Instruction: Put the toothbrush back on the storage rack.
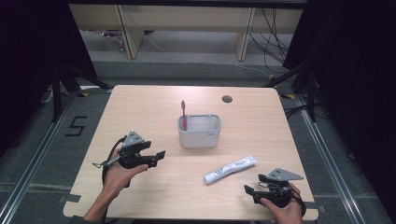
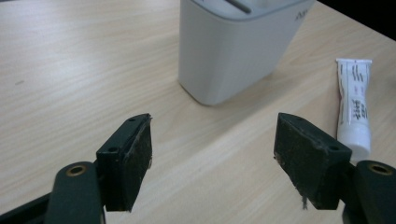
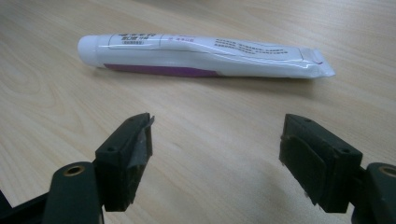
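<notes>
A grey holder (image 1: 198, 132) stands mid-table with a pink toothbrush (image 1: 183, 114) upright in its left compartment. A white toothpaste tube (image 1: 230, 169) lies flat to the holder's front right, cap toward the front left. My left gripper (image 1: 161, 156) hovers left of the holder, jaws wide apart and empty; its own view shows the holder (image 2: 233, 44) just ahead and the tube (image 2: 355, 105) at right. My right gripper (image 1: 249, 191) rests near the front right edge, open and empty, with the tube (image 3: 201, 56) lying crosswise a short way beyond its jaws.
The light wooden table (image 1: 140, 107) has a round cable hole (image 1: 227, 99) at the back. Black curtains flank both sides. Wooden furniture legs and cables stand on the floor behind the table.
</notes>
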Demonstrator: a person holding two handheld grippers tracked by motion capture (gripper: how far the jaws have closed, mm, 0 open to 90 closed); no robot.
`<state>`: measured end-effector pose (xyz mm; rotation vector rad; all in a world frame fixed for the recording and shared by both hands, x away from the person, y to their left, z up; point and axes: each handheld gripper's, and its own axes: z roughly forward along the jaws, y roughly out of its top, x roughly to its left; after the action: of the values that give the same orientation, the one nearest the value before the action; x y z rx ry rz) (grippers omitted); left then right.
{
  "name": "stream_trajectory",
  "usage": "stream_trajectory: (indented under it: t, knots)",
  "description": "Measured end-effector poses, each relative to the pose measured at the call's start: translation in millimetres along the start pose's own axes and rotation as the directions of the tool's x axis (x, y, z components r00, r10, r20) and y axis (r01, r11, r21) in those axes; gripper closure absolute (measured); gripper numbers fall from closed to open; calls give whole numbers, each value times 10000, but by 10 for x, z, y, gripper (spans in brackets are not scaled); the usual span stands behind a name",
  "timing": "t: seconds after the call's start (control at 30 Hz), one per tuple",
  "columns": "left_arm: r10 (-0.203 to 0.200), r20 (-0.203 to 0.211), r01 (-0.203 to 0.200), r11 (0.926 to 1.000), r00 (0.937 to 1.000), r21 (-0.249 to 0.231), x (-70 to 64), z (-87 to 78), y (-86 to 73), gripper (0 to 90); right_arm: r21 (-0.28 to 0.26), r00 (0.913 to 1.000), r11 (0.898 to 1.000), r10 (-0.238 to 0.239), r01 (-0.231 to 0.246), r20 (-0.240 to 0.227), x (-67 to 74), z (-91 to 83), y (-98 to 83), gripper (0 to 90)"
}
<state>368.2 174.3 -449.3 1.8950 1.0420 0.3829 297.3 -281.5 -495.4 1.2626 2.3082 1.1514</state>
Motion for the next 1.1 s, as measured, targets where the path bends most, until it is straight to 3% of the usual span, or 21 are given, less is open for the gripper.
stream_trajectory:
  t: [0.07,0.1,0.2,0.3,0.33,0.4,0.67,0.87,0.9,0.93,0.97,1.03,1.1]
  knots:
    - [-48,-21,48,10000,10000,45,-3,-32,-76,269,2,10000,10000,-76,76,63,-3,8,1,261]
    - [-94,26,94,10000,10000,1,-3,-39,-103,268,86,9997,9997,228,-227,-38,19,11,-3,261]
    - [-44,-22,44,10000,10000,46,-7,-64,-158,264,-20,10000,10000,-21,22,35,9,18,1,260]
    - [-138,202,138,9999,9997,22,-23,-62,-247,265,-28,9999,10000,66,-66,-107,13,32,-4,261]
    - [19,300,-26,9997,9995,227,-20,-73,-264,264,-8,10000,10000,-33,33,36,7,25,-1,261]
    - [-60,247,56,9999,9997,146,-38,-66,-277,263,21,10000,10000,-38,37,23,5,23,3,261]
    - [358,323,-366,9991,9988,233,-146,-111,-396,251,58,10000,10000,-43,42,61,2,21,1,261]
    - [381,312,-391,9987,9988,322,-162,-146,-436,251,-23,10000,10000,-48,48,18,2,28,-2,261]
    - [314,348,-323,9991,9989,262,-171,-157,-455,251,124,9997,9997,226,-227,34,17,32,-3,261]
    - [549,337,-561,9977,9979,371,-163,-173,-472,250,54,10000,10000,-81,81,34,-8,27,-1,261]
    - [549,337,-561,9977,9979,371,-163,-173,-472,251,54,10000,10000,-81,81,34,-8,27,-1,261]
    - [418,351,-430,9985,9985,349,-180,-168,-512,251,87,9997,9997,238,-238,-1,17,27,-3,261]
    - [489,385,-508,9974,9981,503,-184,-171,-552,251,30,9999,9999,165,-165,-35,13,8,-3,261]
